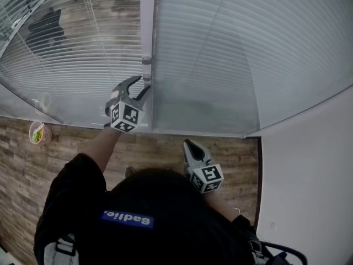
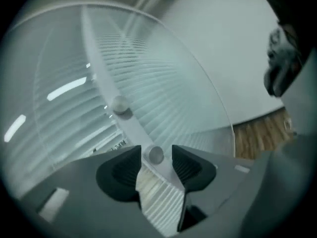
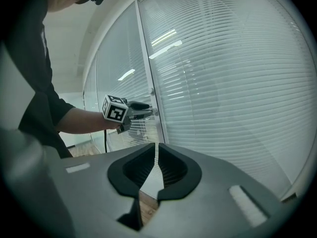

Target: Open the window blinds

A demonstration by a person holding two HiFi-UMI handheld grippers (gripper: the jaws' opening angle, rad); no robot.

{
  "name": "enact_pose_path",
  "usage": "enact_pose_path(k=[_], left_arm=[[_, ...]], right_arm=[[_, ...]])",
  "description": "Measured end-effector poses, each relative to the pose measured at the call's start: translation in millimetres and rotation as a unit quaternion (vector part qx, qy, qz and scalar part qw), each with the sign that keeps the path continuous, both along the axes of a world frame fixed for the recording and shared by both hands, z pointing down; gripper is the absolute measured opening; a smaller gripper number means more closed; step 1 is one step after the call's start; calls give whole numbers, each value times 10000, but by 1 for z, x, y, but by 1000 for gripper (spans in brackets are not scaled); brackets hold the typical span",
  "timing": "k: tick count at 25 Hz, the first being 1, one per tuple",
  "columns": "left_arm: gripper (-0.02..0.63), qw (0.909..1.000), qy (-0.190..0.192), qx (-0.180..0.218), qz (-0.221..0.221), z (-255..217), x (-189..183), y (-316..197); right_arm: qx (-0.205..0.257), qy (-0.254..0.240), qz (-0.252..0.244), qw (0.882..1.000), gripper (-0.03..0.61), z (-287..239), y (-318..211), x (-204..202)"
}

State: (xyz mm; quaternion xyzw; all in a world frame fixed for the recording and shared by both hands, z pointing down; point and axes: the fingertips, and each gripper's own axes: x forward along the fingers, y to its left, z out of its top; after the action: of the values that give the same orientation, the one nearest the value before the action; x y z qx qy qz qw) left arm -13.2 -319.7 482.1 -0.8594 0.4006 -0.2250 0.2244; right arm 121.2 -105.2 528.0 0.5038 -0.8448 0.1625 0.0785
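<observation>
Blinds (image 1: 231, 48), two, flank one post (image 1: 148, 26) carrying two knobs. Your left gripper (image 1: 144, 83) stands apart around the lower knob (image 2: 155, 154), contact blurred; your right gripper (image 3: 155, 145) is closed, empty.

My head (image 1: 160, 195) hides much of the floor (image 1: 83, 142). The blinds (image 1: 248, 54) run off the top edge. The left gripper view is blurry, so I cannot tell if my left fingers (image 2: 121, 170) touch the round knob (image 2: 155, 154).
</observation>
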Motion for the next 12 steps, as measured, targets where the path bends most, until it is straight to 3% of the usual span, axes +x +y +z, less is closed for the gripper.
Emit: enact_pose_path(k=[2,5,8,12], left_arm=[[187,9907,-1187,642,158,5,6,3],[186,9602,-2409,1392,246,10,8,2],[186,9382,-2975,1744,282,12,8,-4],[186,9235,-3323,1891,313,15,7,-9]], right_arm=[[-14,25,20,10000,25,0,0,0],[-65,38,14,10000,24,2,0,-1],[-127,36,28,9999,23,5,0,-1],[-187,54,76,9998,23,7,1,2]])
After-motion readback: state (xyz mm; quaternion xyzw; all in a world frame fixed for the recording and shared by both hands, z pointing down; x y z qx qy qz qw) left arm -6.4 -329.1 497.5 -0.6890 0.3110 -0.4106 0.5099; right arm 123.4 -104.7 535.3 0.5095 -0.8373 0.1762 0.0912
